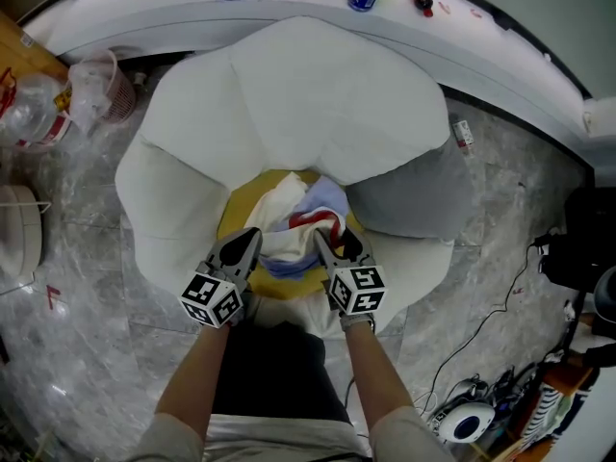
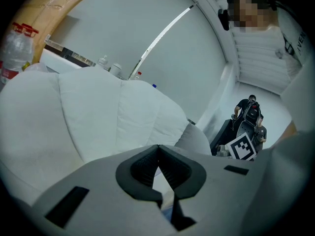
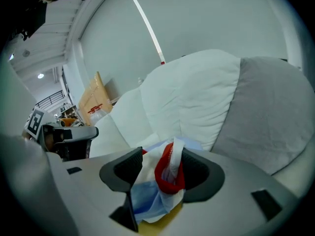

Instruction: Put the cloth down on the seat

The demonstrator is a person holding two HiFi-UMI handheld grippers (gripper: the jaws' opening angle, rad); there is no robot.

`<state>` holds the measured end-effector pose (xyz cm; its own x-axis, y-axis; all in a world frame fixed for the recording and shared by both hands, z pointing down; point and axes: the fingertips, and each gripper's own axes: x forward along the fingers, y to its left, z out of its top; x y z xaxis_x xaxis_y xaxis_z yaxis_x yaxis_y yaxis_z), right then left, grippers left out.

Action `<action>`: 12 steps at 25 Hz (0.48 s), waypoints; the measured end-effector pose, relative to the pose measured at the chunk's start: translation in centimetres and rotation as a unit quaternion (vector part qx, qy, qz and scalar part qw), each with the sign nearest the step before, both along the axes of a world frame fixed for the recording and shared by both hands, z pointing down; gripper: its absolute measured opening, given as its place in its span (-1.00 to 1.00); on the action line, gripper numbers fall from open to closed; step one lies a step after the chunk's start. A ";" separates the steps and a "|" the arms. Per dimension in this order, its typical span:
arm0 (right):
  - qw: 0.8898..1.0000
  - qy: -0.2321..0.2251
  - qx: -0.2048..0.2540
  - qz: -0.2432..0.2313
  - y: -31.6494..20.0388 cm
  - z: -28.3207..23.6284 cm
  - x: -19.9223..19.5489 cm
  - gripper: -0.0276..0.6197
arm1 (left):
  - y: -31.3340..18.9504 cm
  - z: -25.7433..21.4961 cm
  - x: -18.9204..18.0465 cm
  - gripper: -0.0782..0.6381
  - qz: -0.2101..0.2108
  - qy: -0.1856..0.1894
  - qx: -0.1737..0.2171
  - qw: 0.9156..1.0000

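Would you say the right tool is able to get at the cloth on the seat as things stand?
Probably yes: the right tool has its jaws apart around a fold of the cloth, which lies on the yellow seat, and nothing seems to block the way.

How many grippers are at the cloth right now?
2. The left gripper sits at the cloth's left side, fingers together; the right gripper at its right side, fingers apart around a red-and-white fold. No other is visible.
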<state>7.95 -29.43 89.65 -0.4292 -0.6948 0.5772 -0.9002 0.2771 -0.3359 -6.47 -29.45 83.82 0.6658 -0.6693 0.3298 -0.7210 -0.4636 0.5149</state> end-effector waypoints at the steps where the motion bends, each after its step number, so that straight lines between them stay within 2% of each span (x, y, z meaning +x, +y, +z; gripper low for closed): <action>1: 1.000 0.001 0.000 0.000 0.1 -0.3 0.0 -0.21 | 0.1 -0.4 0.1 -0.74 0.000 0.001 0.001 1.000; 12: 1.000 0.017 0.004 -0.002 1.1 -3.7 0.3 -0.17 | 1.6 -3.6 0.6 -0.74 -0.002 0.003 0.000 1.000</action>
